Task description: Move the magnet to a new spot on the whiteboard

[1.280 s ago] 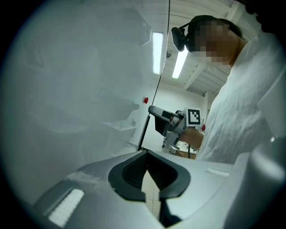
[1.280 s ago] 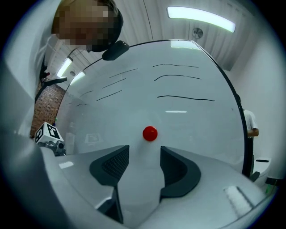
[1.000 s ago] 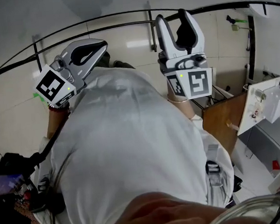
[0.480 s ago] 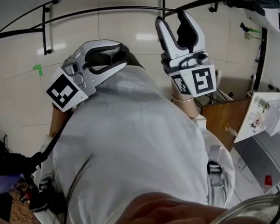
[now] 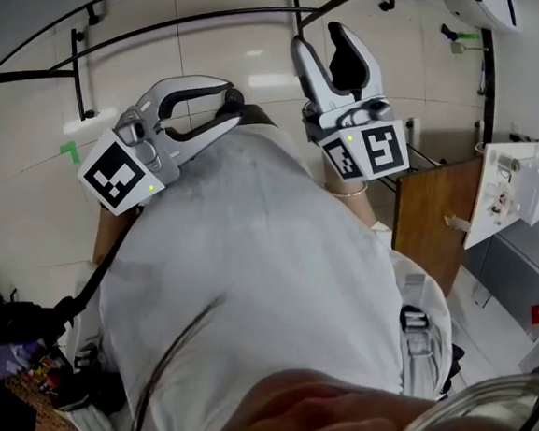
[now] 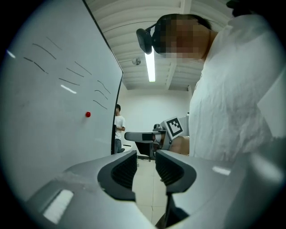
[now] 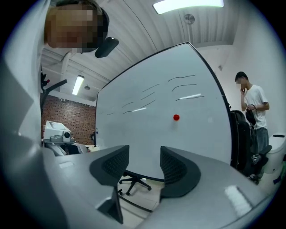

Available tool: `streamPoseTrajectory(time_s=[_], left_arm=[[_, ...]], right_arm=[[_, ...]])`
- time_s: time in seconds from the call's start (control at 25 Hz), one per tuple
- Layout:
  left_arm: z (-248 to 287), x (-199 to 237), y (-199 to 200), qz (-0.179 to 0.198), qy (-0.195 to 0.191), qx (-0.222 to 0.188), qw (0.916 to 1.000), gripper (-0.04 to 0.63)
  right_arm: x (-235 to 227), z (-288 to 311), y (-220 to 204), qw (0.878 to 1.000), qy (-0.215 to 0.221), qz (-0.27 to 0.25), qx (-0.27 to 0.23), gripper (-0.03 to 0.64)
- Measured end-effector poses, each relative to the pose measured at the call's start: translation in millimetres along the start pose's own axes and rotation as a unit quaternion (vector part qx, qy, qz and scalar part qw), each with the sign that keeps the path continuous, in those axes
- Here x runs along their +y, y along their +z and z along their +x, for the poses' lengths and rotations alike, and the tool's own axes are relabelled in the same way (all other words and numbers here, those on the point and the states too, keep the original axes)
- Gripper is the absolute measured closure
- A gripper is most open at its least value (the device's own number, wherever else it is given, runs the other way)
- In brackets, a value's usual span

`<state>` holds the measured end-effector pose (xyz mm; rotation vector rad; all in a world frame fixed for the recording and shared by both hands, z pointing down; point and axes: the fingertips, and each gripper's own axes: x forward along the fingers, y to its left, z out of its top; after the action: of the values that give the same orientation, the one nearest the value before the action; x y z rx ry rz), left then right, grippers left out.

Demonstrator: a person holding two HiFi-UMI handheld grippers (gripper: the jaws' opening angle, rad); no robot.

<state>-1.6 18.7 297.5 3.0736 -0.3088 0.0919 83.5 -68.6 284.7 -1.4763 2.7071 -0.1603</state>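
Whiteboard carrying one red magnet, upright on a pale floor.
The whiteboard (image 7: 147,134) stands on the floor (image 7: 149,194). A small red magnet (image 7: 176,117) sticks to its right half, below a few faint pen strokes (image 7: 183,87). Under the board's lower edge the star base of a wheeled chair (image 7: 134,183) rests on the floor, and a person (image 7: 254,120) stands just past the board's right edge.

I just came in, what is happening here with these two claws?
A person holds a claw in each hand near a whiteboard. The red magnet sits on the board, untouched. The left claw has just been opening its jaws, with nothing between them; the right claw is open and empty too. Neither is at the magnet.
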Motion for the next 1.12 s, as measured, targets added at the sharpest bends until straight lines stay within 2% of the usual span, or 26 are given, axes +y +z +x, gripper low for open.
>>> streamPoseTrajectory(time_s=[0.08,0.32,0.52,0.64,0.76,0.88,1.12], left_arm=[[-22.1,-16.5,2.8,0.011,0.006,0.002,0.9999,0.495],[-90.6,-64.9,-8.3,0.014,0.026,-0.006,0.9996,0.503],[-137.1,-101.8,-11.3,-0.012,0.040,-0.049,0.9979,0.589],[-151.2,-115.5,-22.5,-0.038,0.037,-0.049,0.9974,0.595],[-151.9,-135.1,-22.3,-0.037,0.028,-0.054,0.9975,0.595],[-148.3,-147.6,-25.5,-0.033,0.036,-0.048,0.9977,0.595],[-147.6,-137.7,-17.5,-0.024,0.064,-0.059,0.9959,0.595]], right_arm=[[36.0,-2.4,3.2,1.000,0.021,-0.005,-0.001,0.405],[140.1,-13.7,-3.7,0.997,0.065,-0.037,-0.003,0.405],[203.5,-43.3,-13.0,0.996,0.070,-0.054,0.012,0.405],[220.4,-58.8,-18.4,0.997,0.054,-0.050,0.026,0.405],[226.7,-81.7,-20.5,0.997,0.040,-0.051,0.033,0.405],[218.4,-103.3,-22.1,0.998,0.027,-0.048,0.036,0.405],[217.2,-95.3,-12.5,0.997,0.048,-0.058,0.019,0.407]])
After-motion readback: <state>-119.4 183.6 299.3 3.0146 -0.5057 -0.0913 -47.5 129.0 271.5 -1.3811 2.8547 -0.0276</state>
